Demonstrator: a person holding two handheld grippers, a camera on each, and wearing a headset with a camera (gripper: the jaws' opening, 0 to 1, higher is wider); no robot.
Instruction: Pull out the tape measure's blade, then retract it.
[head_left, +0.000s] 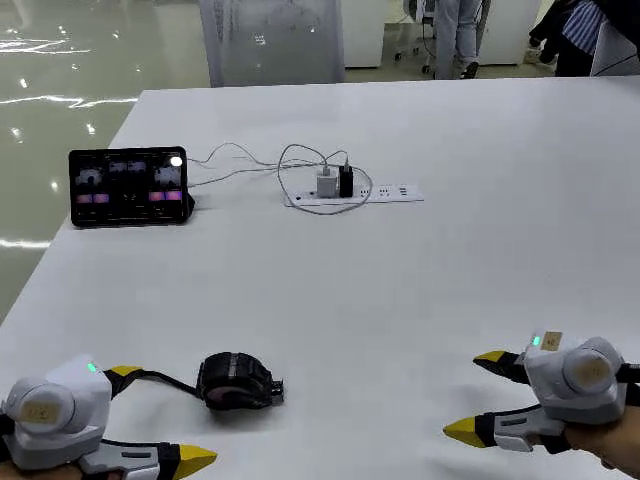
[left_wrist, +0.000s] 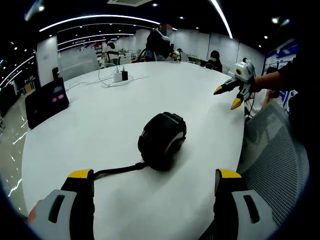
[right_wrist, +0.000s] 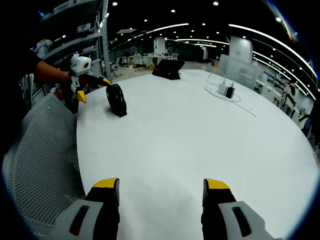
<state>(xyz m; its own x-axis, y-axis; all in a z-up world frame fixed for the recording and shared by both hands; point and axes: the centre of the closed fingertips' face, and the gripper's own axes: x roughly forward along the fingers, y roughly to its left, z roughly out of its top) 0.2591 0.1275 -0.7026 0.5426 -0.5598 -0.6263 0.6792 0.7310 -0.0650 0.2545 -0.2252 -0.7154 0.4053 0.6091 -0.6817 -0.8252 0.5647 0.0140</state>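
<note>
A black tape measure (head_left: 238, 380) lies on the white table (head_left: 380, 290) near its front edge, with a black strap trailing left from it. In the left gripper view the tape measure (left_wrist: 161, 139) sits just ahead of my left gripper (left_wrist: 155, 181), whose yellow-tipped jaws stand wide apart and hold nothing. In the head view my left gripper (head_left: 160, 415) is at the bottom left, its upper tip beside the strap. My right gripper (head_left: 478, 395) is open at the bottom right, far from the tape. The right gripper view has the tape measure (right_wrist: 116, 99) far off to the left and my right gripper (right_wrist: 161, 184) open over bare table.
A dark tablet (head_left: 129, 187) stands at the back left. A white power strip (head_left: 355, 193) with chargers and looping white cables lies at mid-table. The table's front edge is close to both grippers. People stand beyond the far edge.
</note>
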